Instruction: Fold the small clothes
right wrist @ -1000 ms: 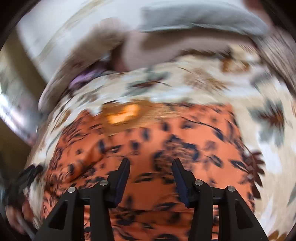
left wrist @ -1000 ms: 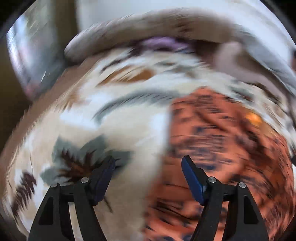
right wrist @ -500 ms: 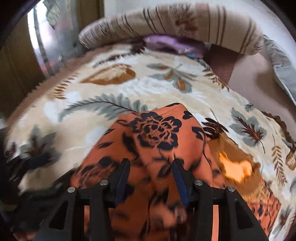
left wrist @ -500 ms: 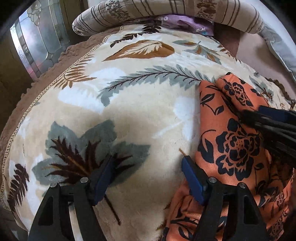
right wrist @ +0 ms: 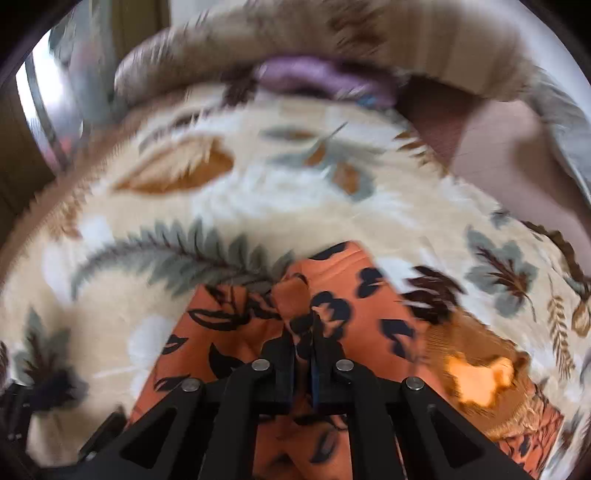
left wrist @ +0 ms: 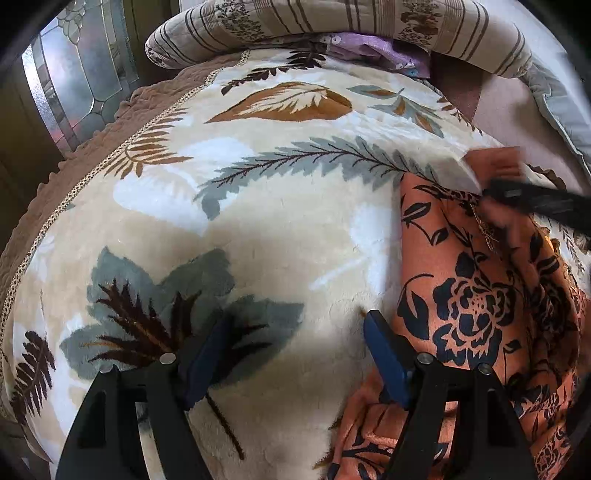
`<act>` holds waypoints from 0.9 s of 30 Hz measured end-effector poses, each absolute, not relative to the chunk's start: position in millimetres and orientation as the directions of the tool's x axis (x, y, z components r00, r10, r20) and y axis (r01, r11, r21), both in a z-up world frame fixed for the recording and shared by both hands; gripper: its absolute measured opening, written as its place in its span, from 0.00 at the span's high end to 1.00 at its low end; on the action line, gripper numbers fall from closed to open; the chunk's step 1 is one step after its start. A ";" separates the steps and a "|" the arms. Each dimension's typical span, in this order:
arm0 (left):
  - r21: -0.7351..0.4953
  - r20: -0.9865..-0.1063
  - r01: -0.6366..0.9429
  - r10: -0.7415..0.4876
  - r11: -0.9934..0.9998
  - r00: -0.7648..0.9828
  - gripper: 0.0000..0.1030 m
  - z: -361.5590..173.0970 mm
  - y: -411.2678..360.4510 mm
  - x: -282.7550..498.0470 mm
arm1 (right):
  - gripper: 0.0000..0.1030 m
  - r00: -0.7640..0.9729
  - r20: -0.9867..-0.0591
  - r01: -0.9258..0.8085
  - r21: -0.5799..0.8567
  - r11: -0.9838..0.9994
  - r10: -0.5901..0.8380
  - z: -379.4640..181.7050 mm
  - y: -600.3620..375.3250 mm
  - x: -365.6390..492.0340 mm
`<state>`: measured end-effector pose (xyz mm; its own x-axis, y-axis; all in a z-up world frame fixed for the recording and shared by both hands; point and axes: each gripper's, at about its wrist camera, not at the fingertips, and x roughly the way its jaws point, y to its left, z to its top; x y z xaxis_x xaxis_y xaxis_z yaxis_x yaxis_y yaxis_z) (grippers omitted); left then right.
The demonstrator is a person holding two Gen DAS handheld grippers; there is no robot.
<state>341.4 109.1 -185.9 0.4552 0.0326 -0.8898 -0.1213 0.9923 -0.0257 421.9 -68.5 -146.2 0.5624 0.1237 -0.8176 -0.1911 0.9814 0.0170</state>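
Note:
An orange garment with a black flower print [left wrist: 480, 302] lies on a cream leaf-patterned blanket [left wrist: 280, 236], at the right of the left wrist view. My left gripper [left wrist: 295, 343] stands open over bare blanket, its right finger just at the garment's left edge, nothing between the pads. In the right wrist view my right gripper [right wrist: 303, 343] is shut on a bunched fold of the orange garment [right wrist: 332, 306], which rises in a ridge ahead of the fingers. That gripper also shows as a dark blur [left wrist: 532, 201] at the garment's far corner.
A striped pillow [left wrist: 332, 26] and a purple cloth [left wrist: 373, 48] lie at the bed's far end. A brown quilted border [left wrist: 122, 122] marks the left edge, with a glass-panelled door [left wrist: 74, 77] beyond. A grey pillow [left wrist: 554, 96] sits at the far right.
The right gripper swept across the garment to its far corner and its jaws went from apart to shut on a fold. The left gripper stayed open over the blanket, nearly still for the last half second.

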 end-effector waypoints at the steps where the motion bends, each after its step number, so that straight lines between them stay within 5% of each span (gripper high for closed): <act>1: -0.023 -0.889 -0.123 0.036 0.992 0.457 0.26 -185.7 109.0 341.4 | 0.95 0.583 -0.798 -0.162 0.067 0.985 0.150 -133.1 -85.8 413.9; 10: 0.082 -0.861 -0.116 0.129 0.990 0.491 0.26 -186.1 96.3 336.0 | 0.95 0.763 -0.620 0.034 0.320 0.947 0.182 -47.6 -266.0 292.5; 18: 0.162 -0.826 -0.106 0.193 0.981 0.530 0.26 -184.9 85.4 327.4 | 0.94 0.689 -0.677 0.259 0.563 0.785 0.259 -140.9 -378.4 206.7; 27: 0.179 -0.819 -0.105 0.207 0.978 0.536 0.26 -185.6 85.7 323.6 | 0.85 0.608 -0.745 0.395 0.585 0.709 0.275 -184.1 -405.4 163.4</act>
<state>323.6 85.7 -185.6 0.5356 0.2073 -0.8186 -0.1053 0.9782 0.1788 163.4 -405.4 -184.1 0.6081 0.2753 -0.7446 0.3950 0.7087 0.5846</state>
